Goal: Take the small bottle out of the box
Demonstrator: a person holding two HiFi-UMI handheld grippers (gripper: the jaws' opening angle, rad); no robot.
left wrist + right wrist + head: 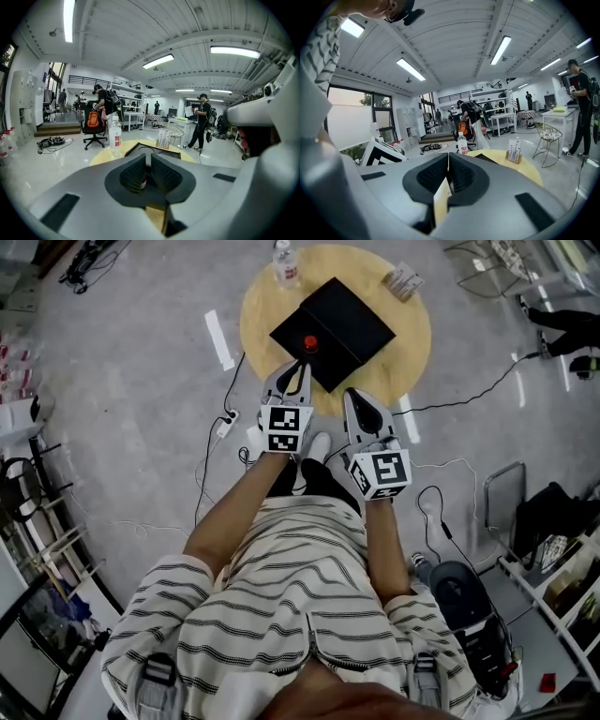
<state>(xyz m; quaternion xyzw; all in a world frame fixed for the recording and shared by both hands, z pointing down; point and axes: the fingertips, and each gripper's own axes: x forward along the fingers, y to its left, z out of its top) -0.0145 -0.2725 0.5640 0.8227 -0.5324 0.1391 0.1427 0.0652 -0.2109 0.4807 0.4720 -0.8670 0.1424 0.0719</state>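
A black box lies on the round yellow table. The small bottle's red cap shows at the box's near corner. My left gripper points at it from just short of the cap, its jaws shut to a thin slit. In the left gripper view a red and white bit of the small bottle shows low in that slit, beyond the left gripper. My right gripper hovers at the table's near edge, to the right. In its own view the right gripper is shut and holds nothing.
A clear water bottle stands at the table's far edge, and a small card holder sits at the far right. Cables run over the floor around the table. People, an office chair and desks fill the room behind.
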